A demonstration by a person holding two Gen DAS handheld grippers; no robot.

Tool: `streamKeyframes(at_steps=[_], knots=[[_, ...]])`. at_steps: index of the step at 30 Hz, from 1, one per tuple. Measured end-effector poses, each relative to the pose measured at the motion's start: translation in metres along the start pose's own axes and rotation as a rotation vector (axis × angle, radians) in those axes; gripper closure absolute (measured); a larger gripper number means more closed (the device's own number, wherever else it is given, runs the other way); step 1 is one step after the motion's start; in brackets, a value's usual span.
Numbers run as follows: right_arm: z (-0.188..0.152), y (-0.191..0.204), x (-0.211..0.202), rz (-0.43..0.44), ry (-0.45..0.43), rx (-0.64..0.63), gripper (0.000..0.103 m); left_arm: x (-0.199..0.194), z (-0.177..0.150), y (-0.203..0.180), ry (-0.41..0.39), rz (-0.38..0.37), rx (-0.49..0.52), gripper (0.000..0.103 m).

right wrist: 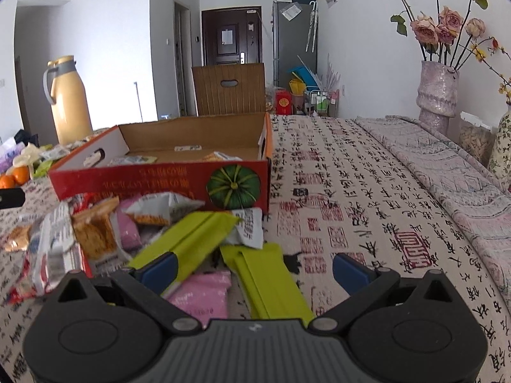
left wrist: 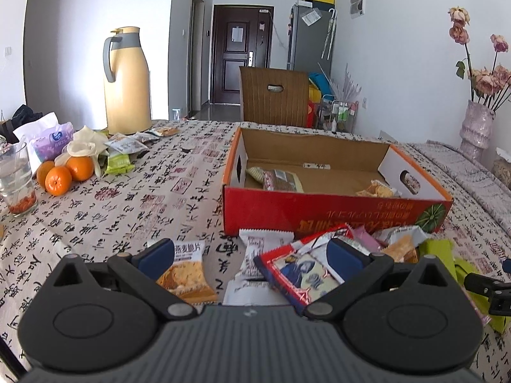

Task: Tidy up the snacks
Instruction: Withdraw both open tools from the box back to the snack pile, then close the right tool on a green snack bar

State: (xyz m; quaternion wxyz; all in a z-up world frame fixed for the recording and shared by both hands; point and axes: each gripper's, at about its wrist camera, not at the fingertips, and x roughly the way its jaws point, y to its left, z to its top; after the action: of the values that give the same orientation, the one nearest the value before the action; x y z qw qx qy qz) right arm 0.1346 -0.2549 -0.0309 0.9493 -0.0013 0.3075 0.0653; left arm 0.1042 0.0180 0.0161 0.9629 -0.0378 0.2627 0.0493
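Left tool (left wrist: 252,255): jaws spread wide, holding nothing; its blue pads (left wrist: 158,257) hang low over the near part of the snack pile.
Under the left tool: an orange cracker packet (left wrist: 186,274) lies just inside the left pad, a red-edged packet (left wrist: 300,274) just inside the right pad, and a white wrapper (left wrist: 255,249) between them; whether either pad touches a packet cannot be told.
Right tool (right wrist: 255,269): jaws also wide apart, gripping nothing; a yellow-green packet (right wrist: 268,282) lies lengthwise between the pads, off both of them.
Beside the right tool: a second yellow-green packet (right wrist: 194,239) crosses over the left pad, with a pink packet (right wrist: 202,296) under it; the right pad (right wrist: 349,273) is over bare cloth.
Snack pile (right wrist: 95,229): loose packets heaped on the desk against the near wall of the box, to the left in the right wrist view.
Box (left wrist: 322,214): red cardboard, open-topped, beyond the pile; a few packets (left wrist: 281,180) lie on its floor, near the left and right ends.
Desk (left wrist: 134,201): covered by a cloth printed with black and red characters.
Far left: three oranges (left wrist: 64,174), a glass (left wrist: 16,182), more small packets (left wrist: 124,150) and a yellow thermos jug (left wrist: 127,83).
Far right: a pink vase (right wrist: 437,95) of dried roses.
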Motion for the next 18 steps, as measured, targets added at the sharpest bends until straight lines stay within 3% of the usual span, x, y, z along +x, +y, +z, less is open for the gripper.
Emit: streamKeyframes(at_steps=[5, 9, 14, 16, 18], knots=[[-0.005, -0.004, 0.003, -0.013, 0.019, -0.012, 0.002, 0.002, -0.003, 0.001, 0.013, 0.003, -0.005, 0.000], [-0.007, -0.012, 0.011, -0.024, 0.040, -0.004, 0.011, 0.003, -0.005, 0.001, 0.019, 0.005, -0.005, 0.000], [-0.005, -0.027, 0.024, -0.018, 0.053, 0.041, 0.013, 0.004, -0.006, 0.000, 0.025, 0.004, -0.007, 0.000], [-0.005, -0.028, 0.025, -0.010, 0.054, 0.037, 0.017, 0.005, -0.005, 0.000, 0.027, 0.003, -0.006, 0.000], [-0.008, -0.026, 0.028, -0.016, 0.079, 0.016, 0.030, 0.005, -0.005, 0.001, 0.028, 0.003, -0.006, 0.000]])
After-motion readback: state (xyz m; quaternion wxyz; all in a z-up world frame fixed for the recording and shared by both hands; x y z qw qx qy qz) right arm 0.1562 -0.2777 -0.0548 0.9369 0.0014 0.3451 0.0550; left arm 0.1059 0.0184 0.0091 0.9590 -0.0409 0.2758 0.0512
